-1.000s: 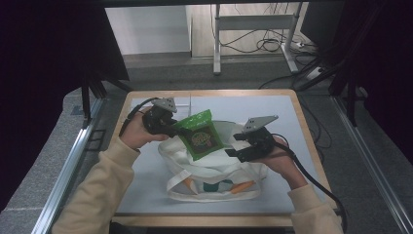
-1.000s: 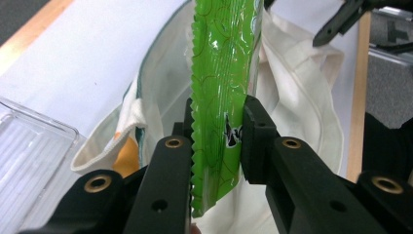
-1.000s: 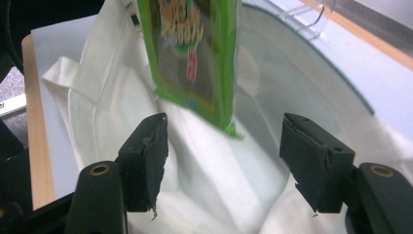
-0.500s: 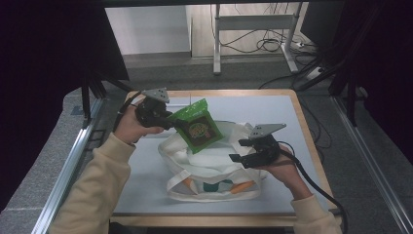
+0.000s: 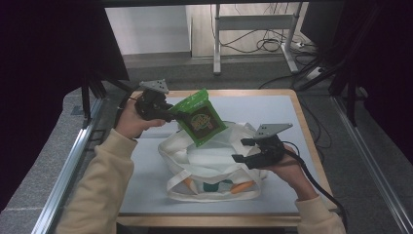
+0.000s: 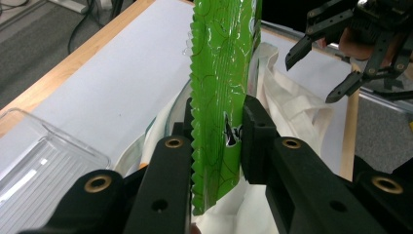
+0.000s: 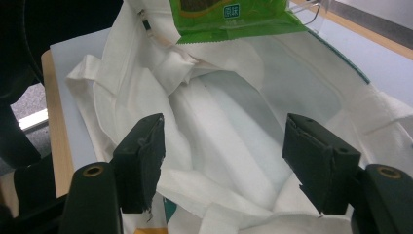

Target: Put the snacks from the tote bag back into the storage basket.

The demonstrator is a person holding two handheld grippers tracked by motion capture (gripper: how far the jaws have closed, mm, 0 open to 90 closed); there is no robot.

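Note:
A green snack packet hangs tilted over the open mouth of a white cloth bag in the high view. My left gripper is shut on the packet's edge. In the left gripper view, the pads of that gripper press on both sides of the packet, with the bag below it. My right gripper stands open at the bag's right side. In the right gripper view it faces the bag's hollow with nothing between its pads. The packet's lower edge shows at the top.
The bag lies on a white mat on a wood-edged table. Orange and green shapes show through the bag's near side. A clear plastic tray sits on the mat on the far side of the bag. Dark frames flank the table.
My left gripper has lifted the green packet higher above the bag's mouth. The right gripper has drawn slightly right of the bag's opening.

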